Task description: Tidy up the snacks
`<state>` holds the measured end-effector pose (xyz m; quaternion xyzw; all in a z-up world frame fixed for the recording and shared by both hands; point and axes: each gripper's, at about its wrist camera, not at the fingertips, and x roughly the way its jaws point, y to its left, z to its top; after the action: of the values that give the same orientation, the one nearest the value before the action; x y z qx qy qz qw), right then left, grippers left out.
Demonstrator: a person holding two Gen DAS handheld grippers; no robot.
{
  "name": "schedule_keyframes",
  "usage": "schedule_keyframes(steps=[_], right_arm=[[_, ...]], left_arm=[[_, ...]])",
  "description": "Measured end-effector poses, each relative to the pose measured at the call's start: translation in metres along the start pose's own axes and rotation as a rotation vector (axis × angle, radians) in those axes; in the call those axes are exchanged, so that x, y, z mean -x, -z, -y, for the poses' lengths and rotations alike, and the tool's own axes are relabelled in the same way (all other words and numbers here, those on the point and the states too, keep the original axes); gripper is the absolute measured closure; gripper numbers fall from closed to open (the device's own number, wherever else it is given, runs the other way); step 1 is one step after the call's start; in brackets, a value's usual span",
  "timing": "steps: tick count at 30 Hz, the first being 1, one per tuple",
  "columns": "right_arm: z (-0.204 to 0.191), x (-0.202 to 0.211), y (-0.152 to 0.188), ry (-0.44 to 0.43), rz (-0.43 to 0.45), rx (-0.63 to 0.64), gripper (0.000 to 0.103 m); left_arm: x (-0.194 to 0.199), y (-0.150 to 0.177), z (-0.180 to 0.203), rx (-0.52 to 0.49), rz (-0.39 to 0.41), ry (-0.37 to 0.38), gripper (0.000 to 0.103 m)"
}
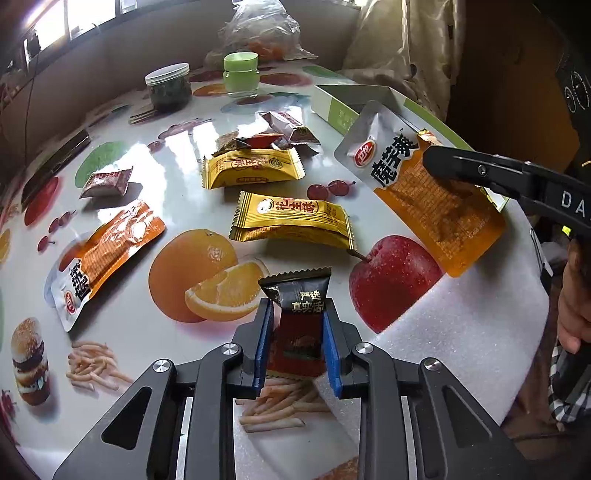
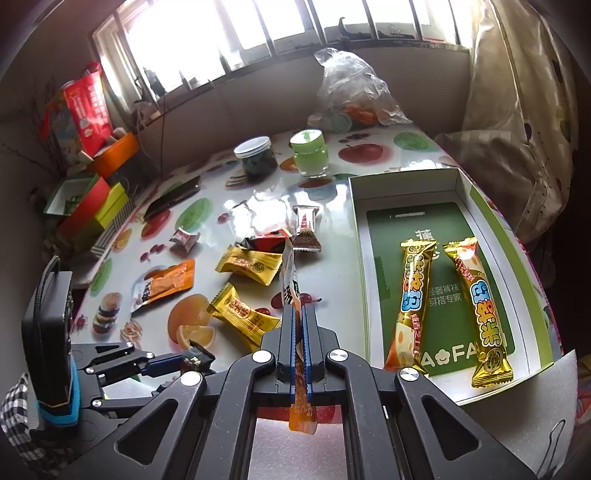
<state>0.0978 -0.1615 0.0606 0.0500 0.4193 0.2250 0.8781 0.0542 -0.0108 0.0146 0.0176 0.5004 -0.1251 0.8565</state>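
Note:
My left gripper (image 1: 298,317) is shut on a small black-and-red candy packet (image 1: 298,325), held above the table's near edge; it also shows in the right wrist view (image 2: 195,356). My right gripper (image 2: 300,312) is shut on an orange-and-silver snack pouch (image 1: 424,192), seen edge-on in its own view (image 2: 290,280), held above the table left of the open white box (image 2: 465,184). The box holds two long gold snack bars (image 2: 410,302) (image 2: 480,314). Loose on the table lie two gold packets (image 1: 291,218) (image 1: 251,166), another orange pouch (image 1: 107,254) and small dark-red packets (image 1: 107,181) (image 1: 288,127).
The table (image 1: 147,317) has a fruit-print cover. At the back stand a dark jar (image 1: 168,86), a green jar (image 1: 240,72) and a clear plastic bag (image 1: 258,33). White foam (image 1: 461,321) lies at the near right edge. Boxes (image 2: 88,206) are stacked left of the table.

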Motion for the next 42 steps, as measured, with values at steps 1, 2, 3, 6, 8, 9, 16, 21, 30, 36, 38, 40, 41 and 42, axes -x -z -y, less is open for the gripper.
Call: schedule_keyframes(steps=[1,2,3,6,8,9,16,21,30,36,38,40,41,42], right_arm=[[0.0,0.0,0.0,0.001,0.0,-0.001,0.099],[0.0,0.0,0.0,0.001,0.001,-0.001,0.099],[0.0,0.0,0.0,-0.001,0.002,0.0,0.099],[-0.001,0.002,-0.001,-0.004,0.007,0.002,0.099],[-0.002,0.005,-0.002,-0.003,0.015,0.002,0.099],[-0.001,0.007,-0.003,-0.003,0.02,0.002,0.099],[0.003,0.019,-0.008,0.008,0.053,-0.01,0.099],[0.009,0.027,-0.01,0.019,0.071,-0.025,0.099],[0.027,0.041,-0.014,0.047,0.105,-0.056,0.099],[0.042,0.051,-0.016,0.066,0.129,-0.078,0.099],[0.048,0.054,-0.017,0.077,0.135,-0.089,0.099],[0.055,0.057,-0.018,0.085,0.141,-0.102,0.099],[0.058,0.058,-0.018,0.089,0.142,-0.106,0.099],[0.061,0.059,-0.018,0.094,0.143,-0.111,0.099]], left_arm=[[0.001,0.0,0.0,0.001,0.002,-0.001,0.077],[0.002,0.0,0.0,0.003,0.004,-0.004,0.077],[0.002,-0.001,0.001,0.004,0.007,-0.006,0.078],[0.008,-0.004,0.002,0.005,0.024,-0.004,0.078],[0.014,-0.007,0.003,0.003,0.04,-0.004,0.078],[0.017,-0.009,0.004,0.002,0.048,-0.004,0.078],[0.031,-0.027,0.011,0.006,0.102,0.02,0.078],[0.035,-0.036,0.021,0.001,0.124,0.044,0.078],[0.037,-0.055,0.039,-0.025,0.144,0.075,0.077],[0.035,-0.069,0.05,-0.038,0.155,0.1,0.077],[0.035,-0.074,0.056,-0.045,0.162,0.111,0.077],[0.034,-0.08,0.061,-0.052,0.168,0.126,0.077],[0.033,-0.082,0.064,-0.054,0.168,0.132,0.077],[0.032,-0.084,0.065,-0.056,0.168,0.136,0.077]])
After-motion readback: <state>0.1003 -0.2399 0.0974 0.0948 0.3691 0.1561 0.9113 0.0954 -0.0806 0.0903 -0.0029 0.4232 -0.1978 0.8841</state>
